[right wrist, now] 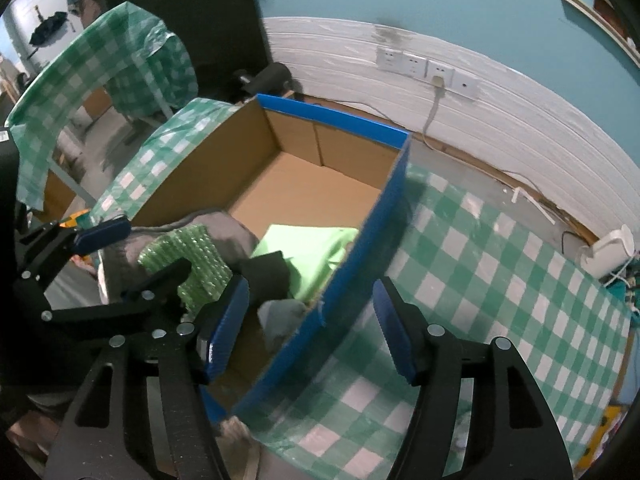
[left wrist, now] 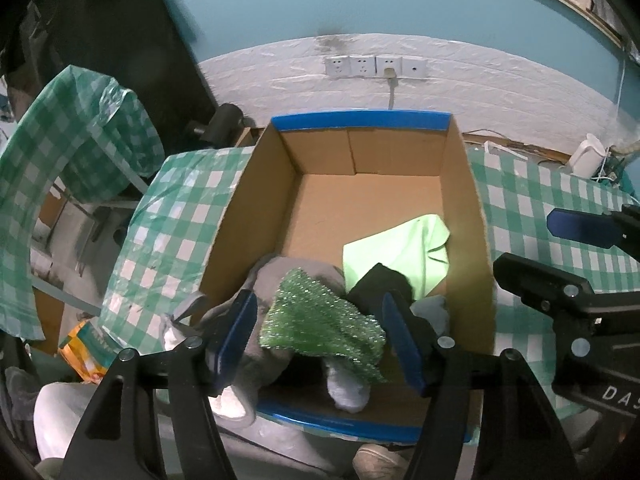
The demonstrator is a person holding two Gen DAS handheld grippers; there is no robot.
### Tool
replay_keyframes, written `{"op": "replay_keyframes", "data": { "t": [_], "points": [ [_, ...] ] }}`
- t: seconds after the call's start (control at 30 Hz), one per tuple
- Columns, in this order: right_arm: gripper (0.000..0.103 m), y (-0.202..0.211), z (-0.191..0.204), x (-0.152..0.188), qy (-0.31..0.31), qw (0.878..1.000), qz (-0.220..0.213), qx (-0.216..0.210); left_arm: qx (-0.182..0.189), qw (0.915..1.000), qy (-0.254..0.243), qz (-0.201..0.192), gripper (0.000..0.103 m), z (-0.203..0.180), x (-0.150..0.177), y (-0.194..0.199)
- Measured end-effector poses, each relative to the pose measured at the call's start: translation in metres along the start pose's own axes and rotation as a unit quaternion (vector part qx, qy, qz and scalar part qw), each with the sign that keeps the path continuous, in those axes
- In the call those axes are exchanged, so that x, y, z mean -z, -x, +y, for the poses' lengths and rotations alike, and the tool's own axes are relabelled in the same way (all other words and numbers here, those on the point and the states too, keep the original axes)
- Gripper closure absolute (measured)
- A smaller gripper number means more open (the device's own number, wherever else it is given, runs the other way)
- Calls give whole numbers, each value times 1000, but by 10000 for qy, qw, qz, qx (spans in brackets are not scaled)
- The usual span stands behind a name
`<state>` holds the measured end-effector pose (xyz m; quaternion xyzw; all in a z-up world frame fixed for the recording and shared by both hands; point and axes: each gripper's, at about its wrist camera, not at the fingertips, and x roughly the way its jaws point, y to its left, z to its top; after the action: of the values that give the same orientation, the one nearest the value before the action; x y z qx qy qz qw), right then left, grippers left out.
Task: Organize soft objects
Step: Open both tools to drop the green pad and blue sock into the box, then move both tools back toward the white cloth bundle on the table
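1. My left claw (left wrist: pixel 320 336) is spread over the near end of the box (left wrist: pixel 466 184), pinching nothing; the sparkly green cloth (left wrist: pixel 320 320) lies loose between the fingers.
2. My right claw (right wrist: pixel 310 328) is spread too, straddling the box's blue wall (right wrist: pixel 360 248).
3. Risk: the grey cloth (left wrist: pixel 260 356) hangs over the near rim and may slide out.
4. Risk: the right claw clips the wall and shoves the box.
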<state>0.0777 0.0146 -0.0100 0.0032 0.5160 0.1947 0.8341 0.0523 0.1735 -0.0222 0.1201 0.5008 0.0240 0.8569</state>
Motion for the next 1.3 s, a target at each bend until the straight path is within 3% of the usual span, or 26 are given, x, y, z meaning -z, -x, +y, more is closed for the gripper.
{"op": "replay_keyframes", "data": {
  "t": [0.73, 1.3],
  "points": [
    [34, 36, -74, 46, -492, 9973, 49, 540, 316, 9971, -627, -283, 23, -66, -5, 24],
    [33, 55, -142, 92, -1104, 9901, 142, 857, 583, 9888, -1349, -255, 22, -145, 3, 29]
  ]
}}
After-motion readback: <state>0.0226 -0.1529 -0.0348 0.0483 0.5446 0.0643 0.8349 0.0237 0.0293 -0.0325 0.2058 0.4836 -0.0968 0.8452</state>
